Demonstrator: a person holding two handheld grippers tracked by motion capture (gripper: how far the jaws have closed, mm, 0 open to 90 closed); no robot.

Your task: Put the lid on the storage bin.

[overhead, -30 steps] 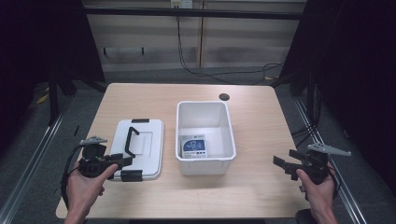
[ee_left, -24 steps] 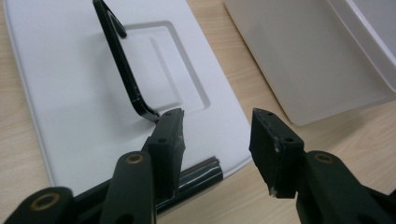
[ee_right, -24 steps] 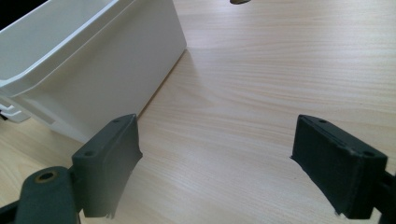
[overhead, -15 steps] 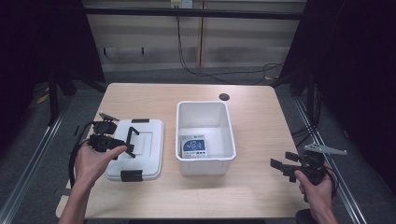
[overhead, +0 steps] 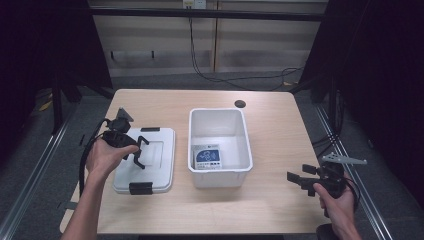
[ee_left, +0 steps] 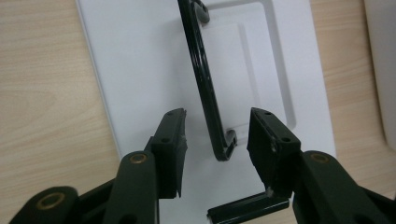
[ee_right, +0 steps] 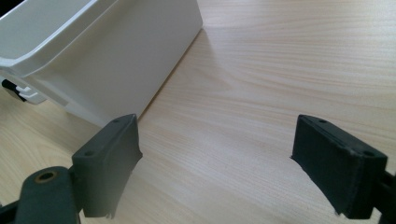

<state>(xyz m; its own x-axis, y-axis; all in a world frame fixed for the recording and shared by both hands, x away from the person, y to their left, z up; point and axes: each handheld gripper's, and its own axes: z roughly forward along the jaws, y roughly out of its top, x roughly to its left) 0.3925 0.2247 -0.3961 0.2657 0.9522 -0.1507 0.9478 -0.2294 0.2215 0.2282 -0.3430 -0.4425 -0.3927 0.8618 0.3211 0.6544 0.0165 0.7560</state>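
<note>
A white lid (overhead: 157, 137) with a black handle (overhead: 141, 159) lies flat on the table, left of an open white box (overhead: 220, 175). My left gripper (overhead: 136, 150) hovers over the lid. In the left gripper view its jaws (ee_left: 215, 140) straddle the near end of the handle (ee_left: 205, 84) above the lid (ee_left: 135, 70); they have just been closing, and the pads stand apart from the handle. My right gripper (overhead: 296, 180) rests open near the table's right front edge, with bare wood between its jaws (ee_right: 215, 158) and the box wall (ee_right: 116, 51) to its left.
A blue and white packet (overhead: 207, 156) lies inside the box. Black latches sit on the lid's ends (overhead: 140, 188). A dark round hole (overhead: 240, 104) marks the wooden table (overhead: 280, 125) at the back. Dark floor and rails flank both sides.
The left hand has moved from the table's front left edge up over the lid, and its jaws now sit around the handle. The right gripper has stayed put.
</note>
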